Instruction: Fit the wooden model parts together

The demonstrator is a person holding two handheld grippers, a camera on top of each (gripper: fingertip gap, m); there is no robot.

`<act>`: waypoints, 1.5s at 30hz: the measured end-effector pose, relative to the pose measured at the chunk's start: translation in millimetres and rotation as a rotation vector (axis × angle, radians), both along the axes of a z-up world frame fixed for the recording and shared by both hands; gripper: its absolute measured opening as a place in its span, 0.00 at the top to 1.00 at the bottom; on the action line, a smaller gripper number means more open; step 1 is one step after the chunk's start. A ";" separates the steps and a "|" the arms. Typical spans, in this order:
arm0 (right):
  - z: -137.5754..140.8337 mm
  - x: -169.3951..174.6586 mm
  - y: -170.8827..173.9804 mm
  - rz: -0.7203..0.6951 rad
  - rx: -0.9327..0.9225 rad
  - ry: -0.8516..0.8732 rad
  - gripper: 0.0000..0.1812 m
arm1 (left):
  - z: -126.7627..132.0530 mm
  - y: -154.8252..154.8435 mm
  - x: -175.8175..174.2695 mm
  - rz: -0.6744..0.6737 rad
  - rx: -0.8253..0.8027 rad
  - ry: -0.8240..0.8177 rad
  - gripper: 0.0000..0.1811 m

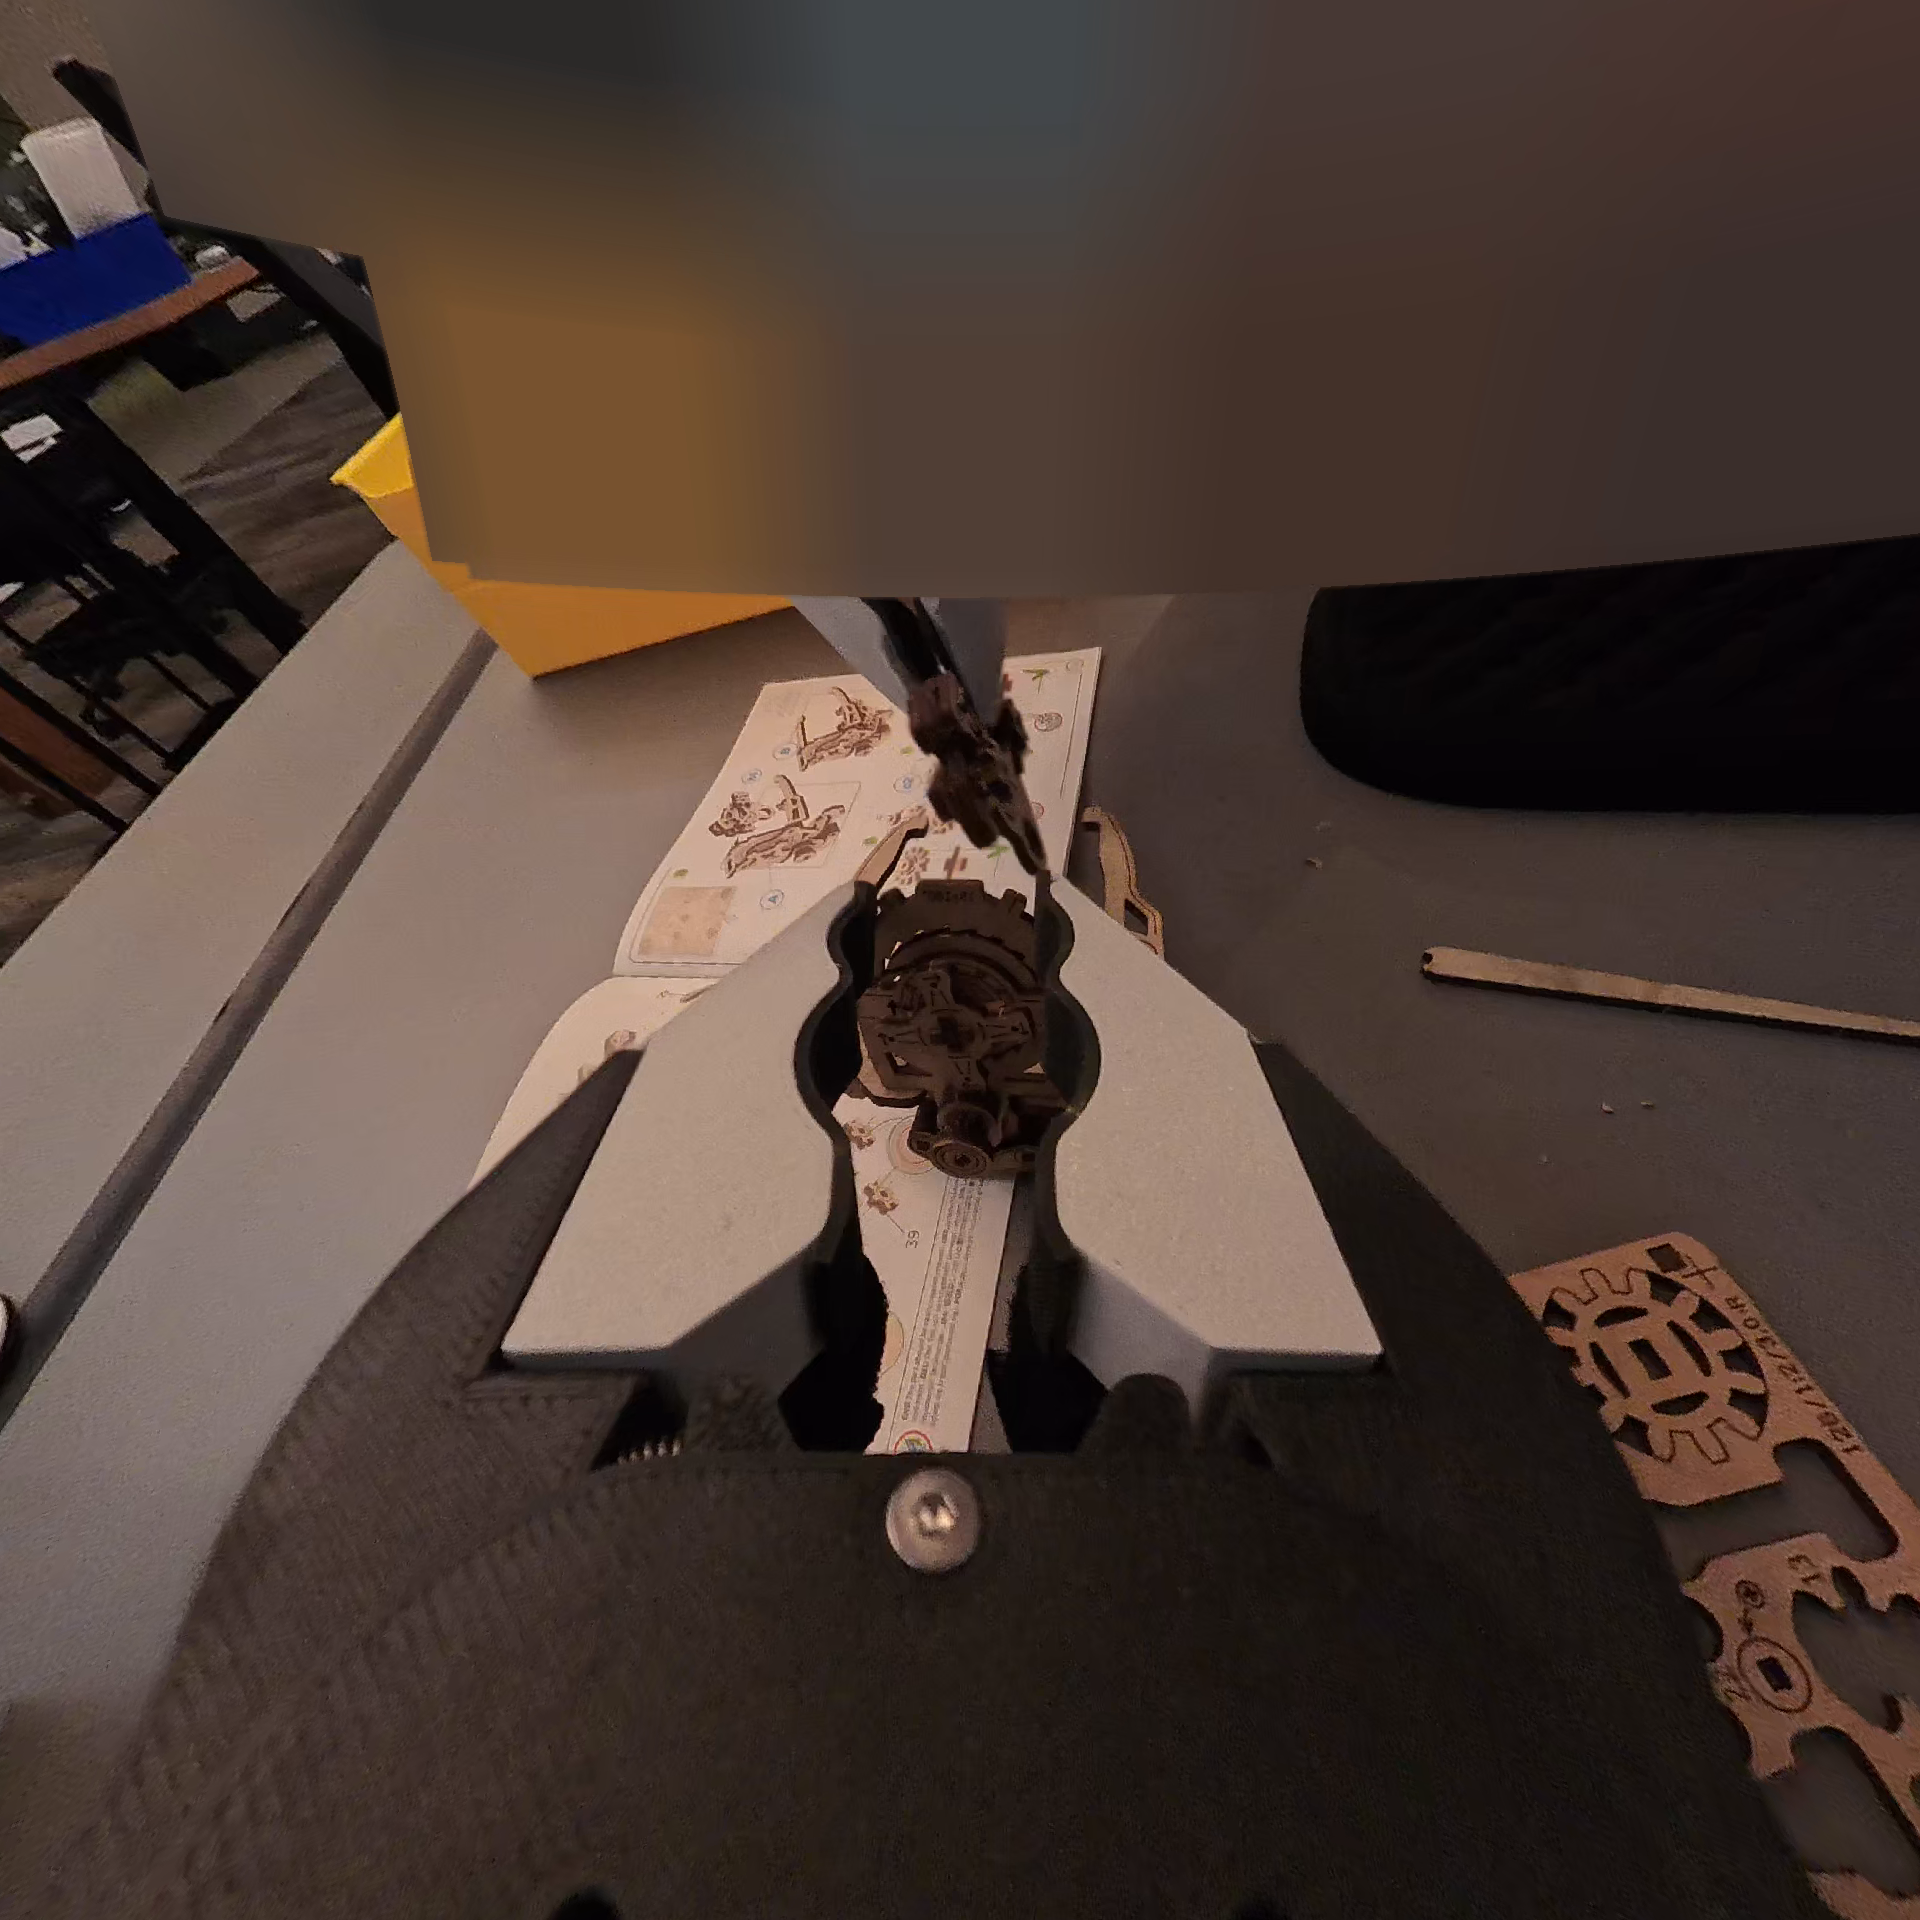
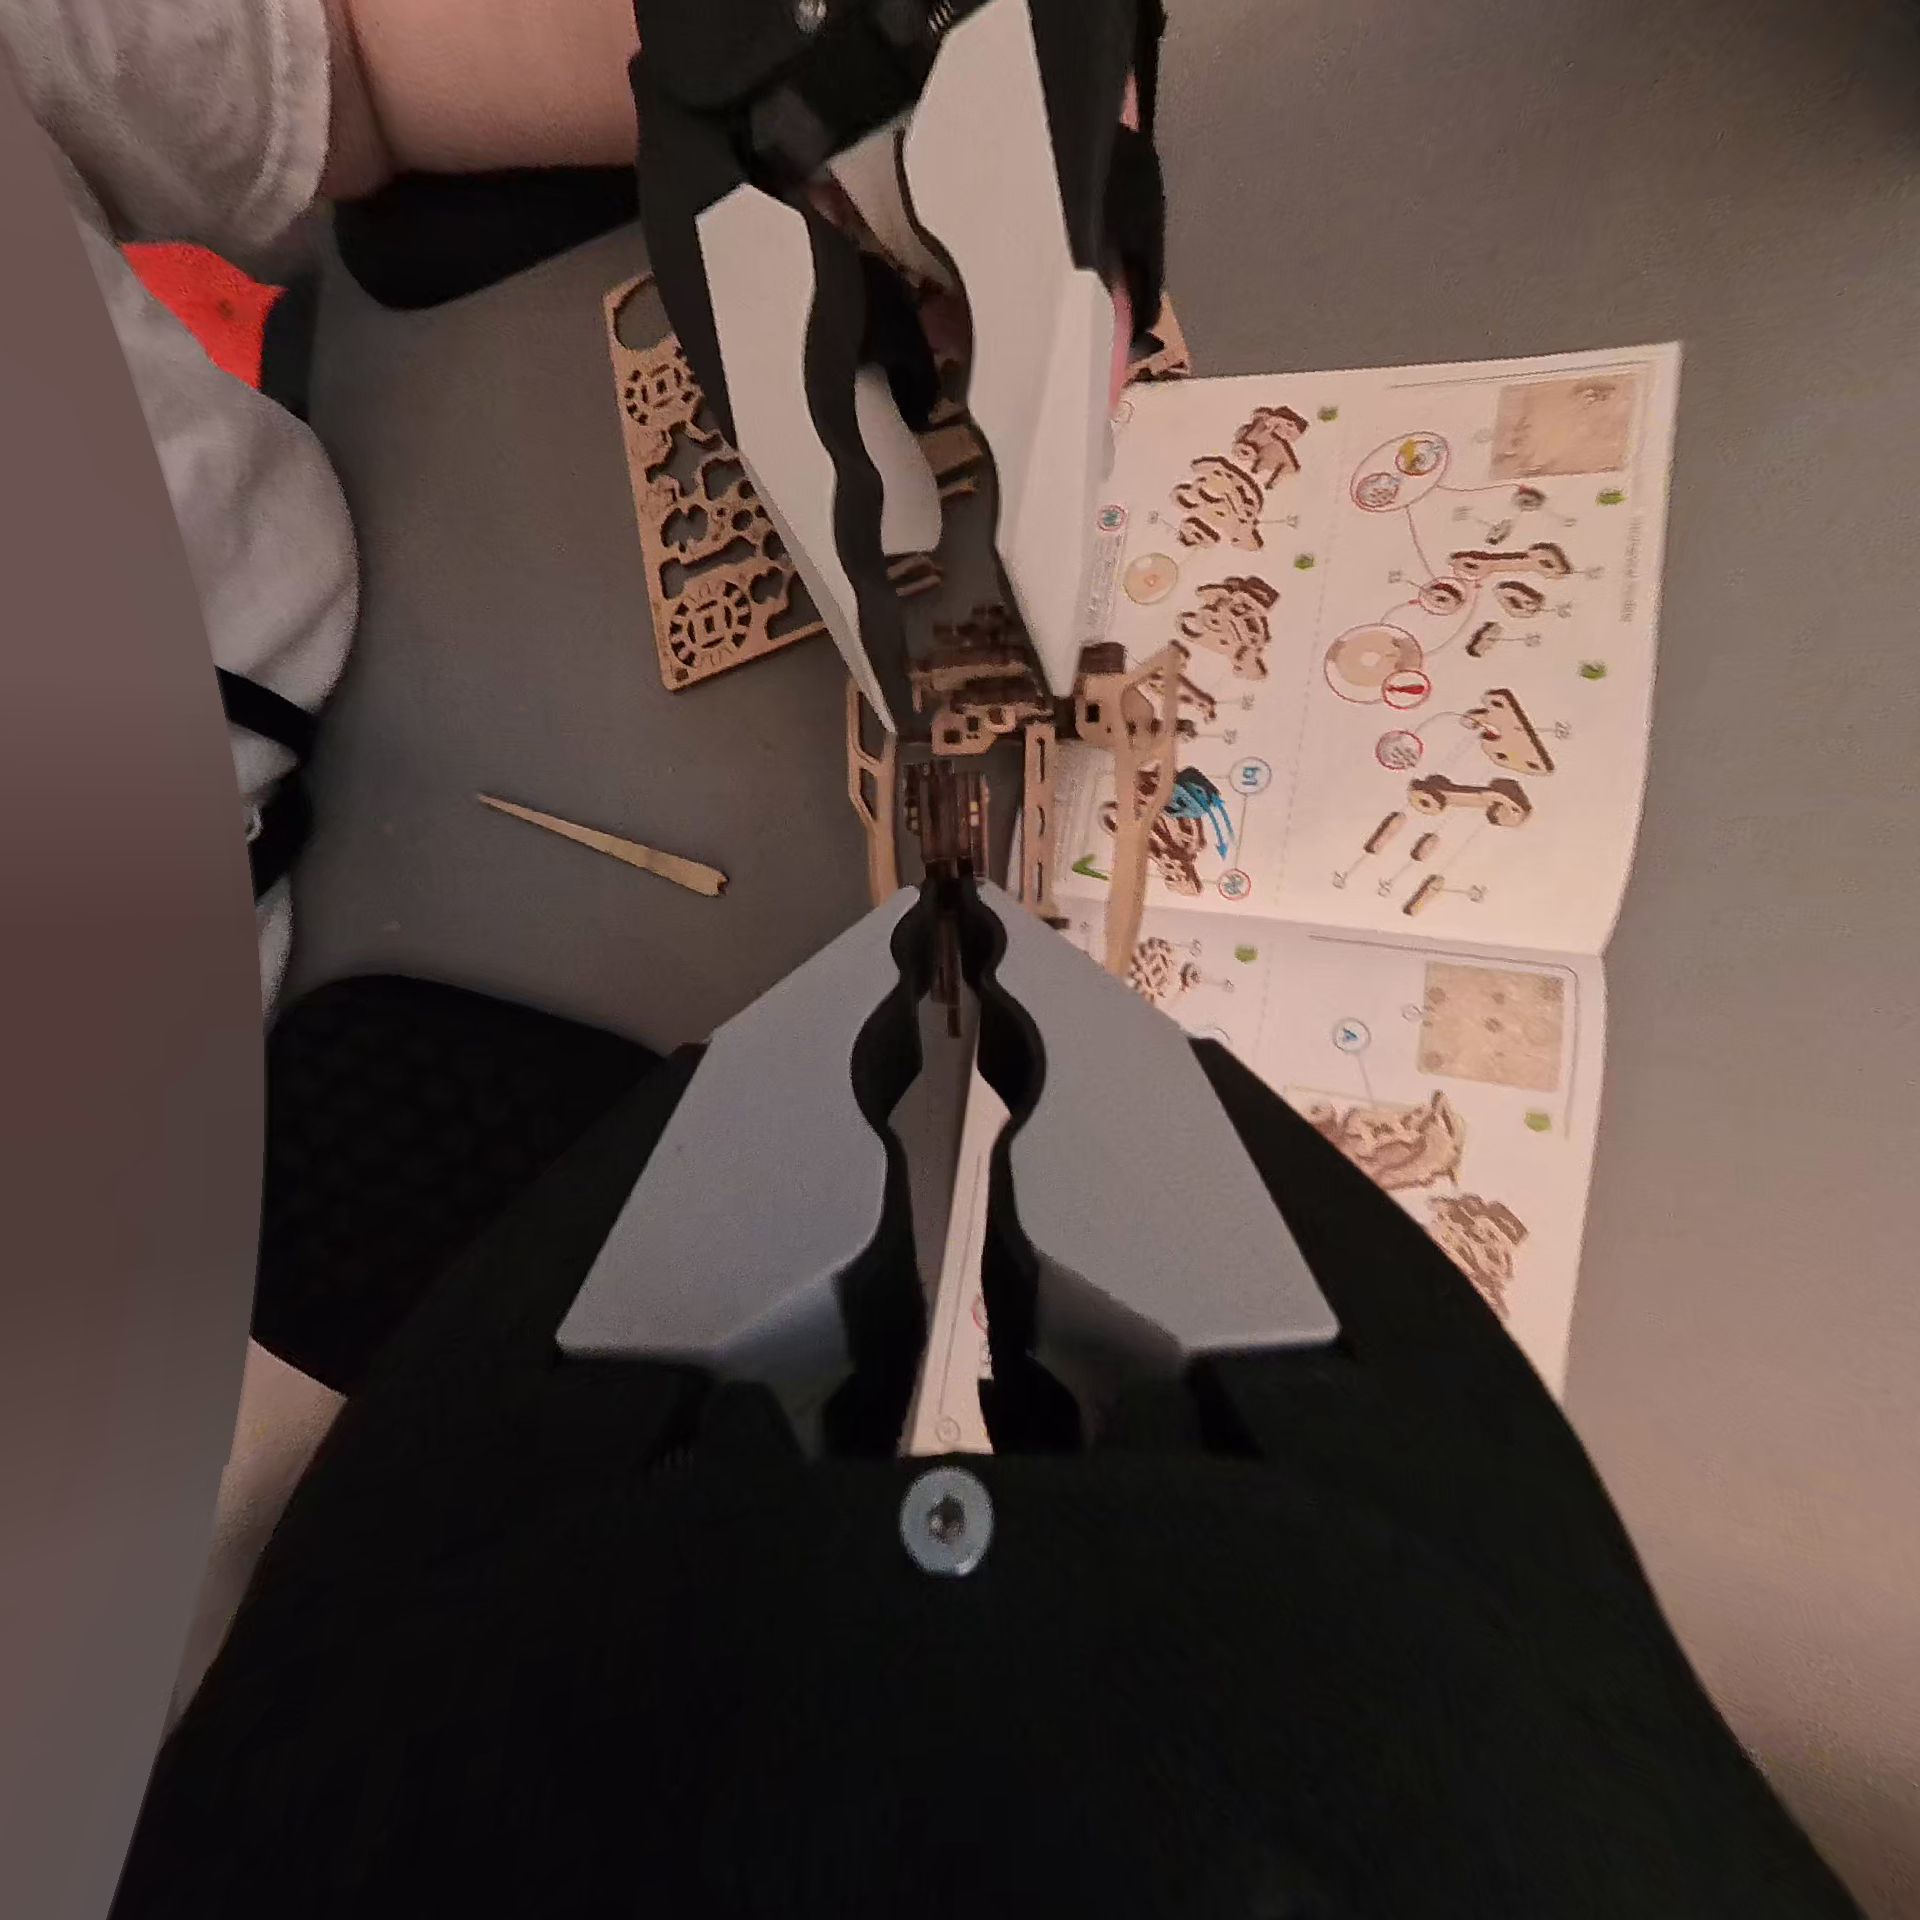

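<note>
My left gripper (image 1: 954, 900) is shut on the wooden model (image 1: 951, 1039), a round geared assembly held between its grey fingers above the table. In the right wrist view the left gripper (image 2: 971, 701) comes in from the top with the model (image 2: 977, 686) in it; thin frame arms (image 2: 1132, 810) hang from the model. My right gripper (image 2: 948, 891) is shut on a small dark wooden part (image 2: 945, 821), whose far end touches the model. In the left wrist view the right gripper (image 1: 987, 779) reaches down to the model's top edge.
An open instruction booklet (image 2: 1403, 623) lies under the work. A punched wooden parts sheet (image 2: 686, 520) and a thin wooden stick (image 2: 603, 842) lie on the grey table (image 1: 1455, 1143). A yellow bin (image 1: 582, 613) stands at the back left. A person's sleeve (image 2: 187, 125) is nearby. Less than 4 cm separates the two grippers' tips. The thin wooden stick (image 2: 603, 842) is about 15 centimeters from both grippers' fingertips. My left wrist view (image 1: 1678, 1005) looks at it from another angle.
</note>
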State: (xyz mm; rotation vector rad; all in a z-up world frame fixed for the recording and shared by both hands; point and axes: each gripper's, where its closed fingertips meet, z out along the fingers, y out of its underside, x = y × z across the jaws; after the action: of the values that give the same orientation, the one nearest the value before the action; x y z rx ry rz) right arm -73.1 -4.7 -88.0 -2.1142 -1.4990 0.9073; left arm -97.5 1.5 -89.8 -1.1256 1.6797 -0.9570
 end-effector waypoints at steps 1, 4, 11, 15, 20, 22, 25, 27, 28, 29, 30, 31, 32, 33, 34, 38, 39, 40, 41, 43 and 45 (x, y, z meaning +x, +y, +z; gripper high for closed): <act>-1.4 -3.1 -1.4 0.000 -0.015 0.006 0.99 | 0.0 -0.1 -0.2 -0.003 -0.015 -0.004 0.84; -13.3 -5.3 0.6 -0.026 -0.030 -0.040 0.99 | 0.7 2.4 -1.8 0.001 -0.047 -0.002 0.84; -23.2 -16.8 -0.3 -0.055 -0.079 -0.042 0.99 | -2.3 5.9 -12.2 0.051 -0.118 0.130 0.67; -29.9 -17.2 -2.9 -0.040 -0.063 -0.082 0.99 | -18.6 5.4 -26.2 0.078 -0.126 0.234 0.72; -32.1 -18.2 -2.0 -0.042 -0.066 -0.079 0.99 | -39.8 13.5 -26.5 0.125 -0.053 0.333 0.73; -33.7 -18.6 -1.7 -0.044 -0.076 -0.076 0.99 | -44.4 13.8 -24.7 0.127 -0.027 0.337 0.74; -36.4 -19.3 -1.2 -0.044 -0.089 -0.073 0.99 | -45.7 11.8 -22.7 0.112 -0.026 0.327 0.84; -37.9 -19.9 -0.4 -0.048 -0.103 -0.065 0.99 | -45.8 14.6 -21.4 0.120 -0.024 0.315 0.84; -38.5 -19.4 0.5 -0.052 -0.110 -0.062 0.99 | -45.9 14.9 -21.0 0.120 -0.031 0.312 0.84; -38.6 -19.0 1.0 -0.054 -0.117 -0.057 0.99 | -46.0 15.1 -20.9 0.118 -0.039 0.310 0.84; -38.0 -18.8 1.8 -0.057 -0.121 -0.049 0.99 | -45.8 15.4 -20.9 0.117 -0.043 0.308 0.85; -37.6 -18.6 2.7 -0.060 -0.124 -0.042 0.99 | -45.7 15.6 -21.1 0.115 -0.046 0.306 0.85; -37.3 -18.1 2.8 -0.060 -0.129 -0.039 0.99 | -45.1 15.4 -21.4 0.113 -0.049 0.306 0.86; -37.2 -17.6 3.2 -0.059 -0.130 -0.037 0.99 | -44.4 15.3 -21.5 0.111 -0.051 0.305 0.87; -37.1 -17.0 3.5 -0.057 -0.129 -0.036 0.99 | -43.6 16.2 -21.7 0.114 -0.051 0.302 0.91; -34.9 -17.1 4.2 -0.036 -0.105 -0.017 0.99 | -44.7 19.8 -22.7 0.123 -0.060 0.299 0.94; -35.6 -16.4 4.7 -0.038 -0.102 -0.024 0.99 | -45.6 20.3 -22.6 0.125 -0.065 0.300 0.93; -35.8 -16.2 5.1 -0.037 -0.095 -0.027 0.99 | -46.5 20.7 -22.5 0.129 -0.068 0.303 0.91; -35.4 -16.7 5.0 -0.030 -0.085 -0.025 0.99 | -47.2 21.0 -22.4 0.131 -0.068 0.307 0.89; -35.9 -16.3 5.6 -0.030 -0.071 -0.035 0.99 | -47.1 19.1 -22.7 0.119 -0.069 0.311 0.89; -35.6 -16.9 6.2 -0.032 -0.066 -0.031 0.99 | -46.7 19.2 -23.2 0.121 -0.067 0.314 0.93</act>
State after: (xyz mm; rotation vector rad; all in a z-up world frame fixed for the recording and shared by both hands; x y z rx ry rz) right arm -90.1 1.5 -123.6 -2.2020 -1.4654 0.9286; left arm -120.6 20.7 -136.4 -1.4659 1.8114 -0.7961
